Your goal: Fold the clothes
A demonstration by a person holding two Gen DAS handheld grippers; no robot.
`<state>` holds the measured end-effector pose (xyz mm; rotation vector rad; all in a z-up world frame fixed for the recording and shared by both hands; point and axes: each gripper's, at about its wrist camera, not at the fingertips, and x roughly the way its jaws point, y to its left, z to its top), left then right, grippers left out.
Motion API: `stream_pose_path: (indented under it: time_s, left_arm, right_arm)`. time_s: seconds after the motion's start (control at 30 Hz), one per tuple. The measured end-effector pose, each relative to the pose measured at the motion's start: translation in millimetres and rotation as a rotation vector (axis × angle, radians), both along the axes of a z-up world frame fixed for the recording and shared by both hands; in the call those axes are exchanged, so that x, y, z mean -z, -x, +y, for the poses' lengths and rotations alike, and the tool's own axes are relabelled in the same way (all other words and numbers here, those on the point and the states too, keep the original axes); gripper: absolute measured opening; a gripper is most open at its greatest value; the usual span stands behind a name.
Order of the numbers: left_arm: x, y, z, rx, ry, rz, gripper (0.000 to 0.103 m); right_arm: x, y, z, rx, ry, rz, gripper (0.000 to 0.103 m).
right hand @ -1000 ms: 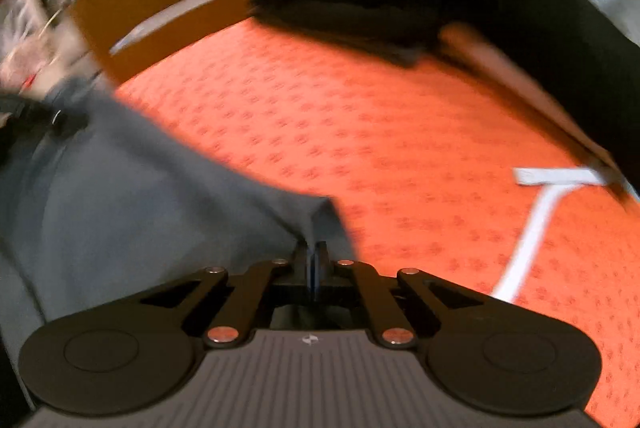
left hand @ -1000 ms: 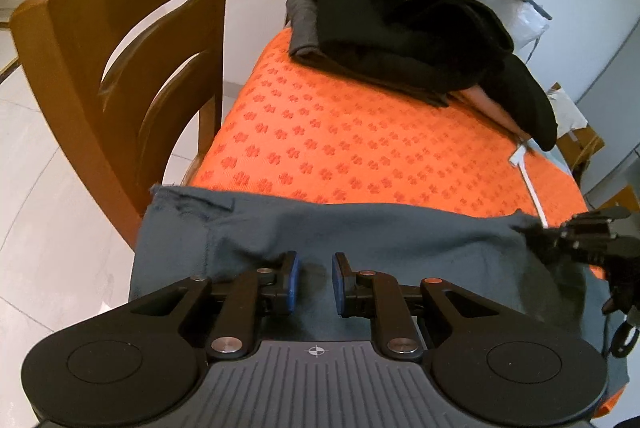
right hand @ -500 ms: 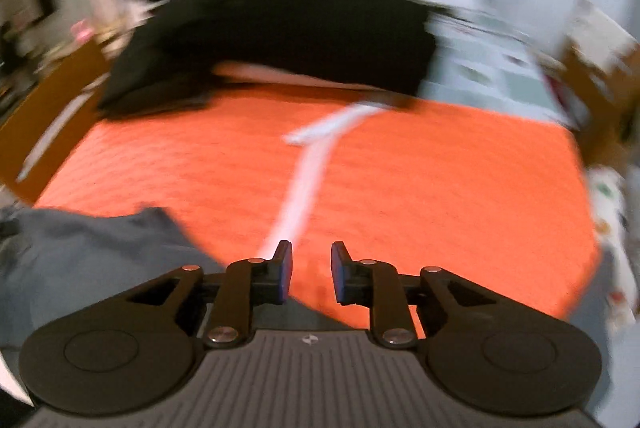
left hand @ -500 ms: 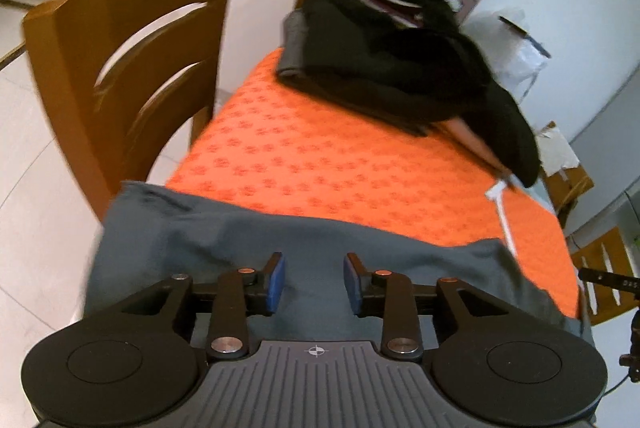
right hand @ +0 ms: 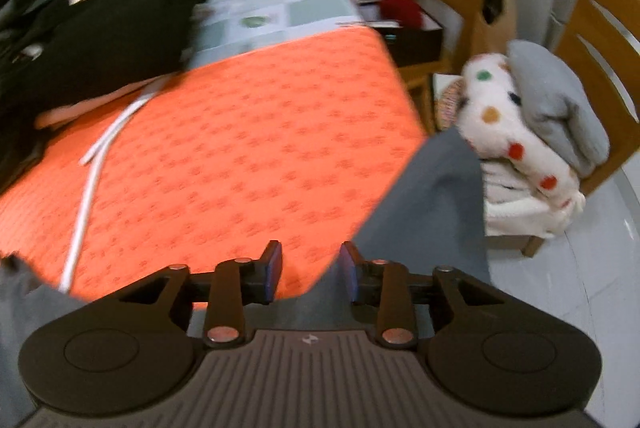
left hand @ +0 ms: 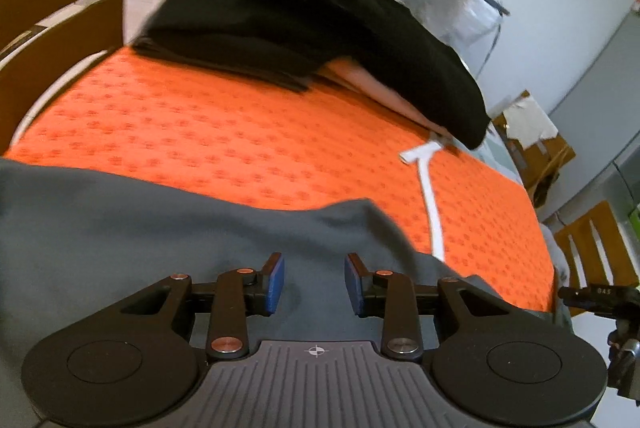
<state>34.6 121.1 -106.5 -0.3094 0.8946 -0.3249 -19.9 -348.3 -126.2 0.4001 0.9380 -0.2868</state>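
Now we hold the left gripper (left hand: pixel 314 283) partly open over the grey cloth (left hand: pixel 160 220), nothing pinched, while the right gripper (right hand: pixel 308 270), jaws opening and empty, hangs over the orange mat (right hand: pixel 224 164) corner where that cloth (right hand: pixel 436 204) droops off the edge, near the black pile (left hand: pixel 304 12).

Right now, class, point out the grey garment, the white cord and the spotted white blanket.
grey garment (left hand: pixel 168 228), left wrist view, its flat middle.
white cord (left hand: pixel 432 204), left wrist view, its straight run.
spotted white blanket (right hand: pixel 504 116), right wrist view, its rolled top.
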Motion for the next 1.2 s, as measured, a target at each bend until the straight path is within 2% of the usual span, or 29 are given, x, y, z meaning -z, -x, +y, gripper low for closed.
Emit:
stream_pose_path:
  time_s: [0.13, 0.27, 0.3, 0.37, 0.5, 0.67, 0.9, 1.03, 1.2]
  left_arm:
    - [7.8, -10.4, -28.4, -0.024, 0.008, 0.010, 0.035]
    - [14.2, -20.8, -43.4, -0.057, 0.026, 0.034, 0.034]
    - [15.6, -23.0, -46.1, -0.063, 0.024, 0.042, 0.034]
    - [17.3, -26.4, -50.1, -0.076, 0.020, 0.054, 0.034]
    - [15.6, -26.7, -51.0, -0.091, 0.017, 0.062, 0.034]
    - [10.3, -20.5, -46.8, -0.086, 0.015, 0.068, 0.034]
    - [3.8, -20.0, -45.2, -0.059, 0.029, 0.097, 0.034]
    - [-1.3, -15.3, -53.1, 0.005, 0.004, 0.104, 0.034]
    - [-1.9, -14.2, -60.6, 0.060, -0.002, 0.132, 0.034]
  right_arm:
    - [15.3, -9.3, -27.5, 0.055, -0.017, 0.010, 0.044]
    - [20.6, -19.0, -42.0, 0.054, -0.023, 0.005, 0.042]
    - [20.6, -20.2, -43.6, 0.049, -0.019, 0.005, 0.037]
    - [20.6, -19.4, -46.6, 0.046, -0.001, 0.009, 0.006]
    - [17.3, 1.4, -57.6, 0.073, -0.027, -0.035, 0.003]
    - [-4.4, 49.3, -72.0, 0.153, -0.045, -0.113, 0.003]
    - [-29.6, 147.3, -86.9, 0.343, -0.111, -0.197, 0.003]
    - [-27.9, 202.5, -83.4, 0.443, -0.132, -0.201, 0.003]
    - [-2.2, 261.0, -78.9, 0.573, -0.164, -0.173, 0.003]
